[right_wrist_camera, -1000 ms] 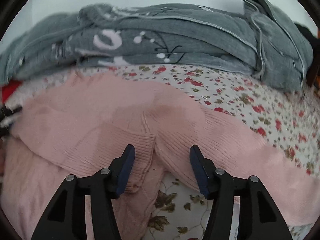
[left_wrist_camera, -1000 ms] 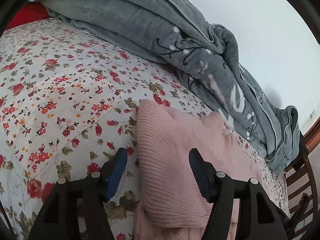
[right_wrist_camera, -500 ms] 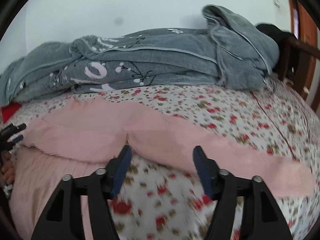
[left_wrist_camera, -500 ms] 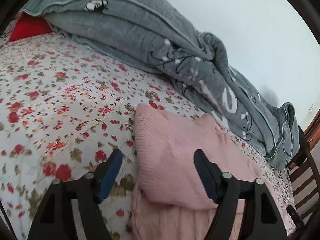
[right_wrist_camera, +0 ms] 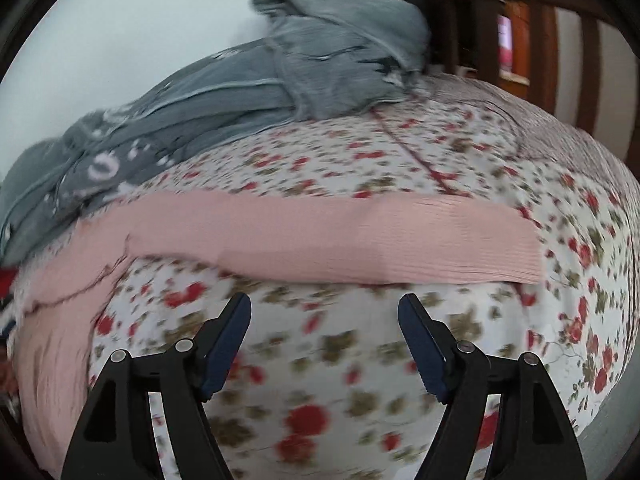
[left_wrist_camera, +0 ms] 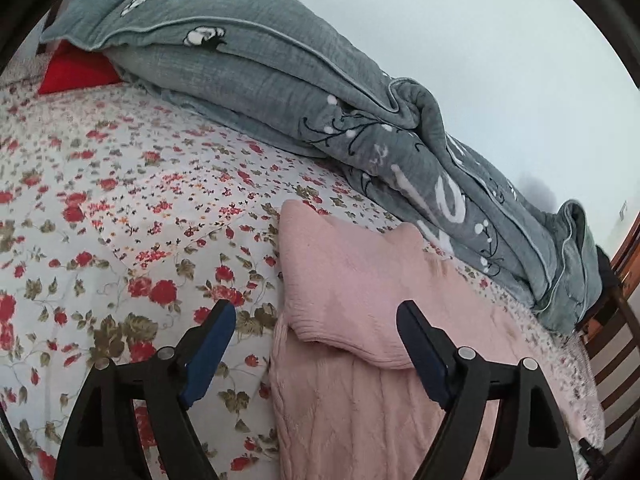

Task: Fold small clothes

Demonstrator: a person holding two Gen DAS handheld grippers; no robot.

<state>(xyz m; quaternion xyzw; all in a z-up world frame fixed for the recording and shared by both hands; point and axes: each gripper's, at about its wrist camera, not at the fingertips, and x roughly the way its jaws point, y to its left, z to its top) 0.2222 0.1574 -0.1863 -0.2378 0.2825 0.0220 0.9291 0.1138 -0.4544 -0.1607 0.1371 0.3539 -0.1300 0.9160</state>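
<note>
A pink knit sweater (left_wrist_camera: 360, 360) lies flat on a flowered bed sheet (left_wrist_camera: 120, 220). In the left wrist view one sleeve (left_wrist_camera: 344, 288) is folded over its body. My left gripper (left_wrist_camera: 312, 316) is open and empty, just in front of that sleeve's cuff. In the right wrist view the other sleeve (right_wrist_camera: 340, 236) stretches straight out to the right across the sheet (right_wrist_camera: 440, 152). My right gripper (right_wrist_camera: 324, 308) is open and empty, over the sheet just short of the sleeve.
A bunched grey quilt (left_wrist_camera: 320, 100) lies along the far side of the bed, also in the right wrist view (right_wrist_camera: 240, 92). A red pillow (left_wrist_camera: 76, 72) sits at the far left. A wooden chair (right_wrist_camera: 520, 40) stands past the bed's end.
Both grippers have drawn back from the sweater, still open. The right one has swung right, from over the sweater's middle to the stretched-out sleeve.
</note>
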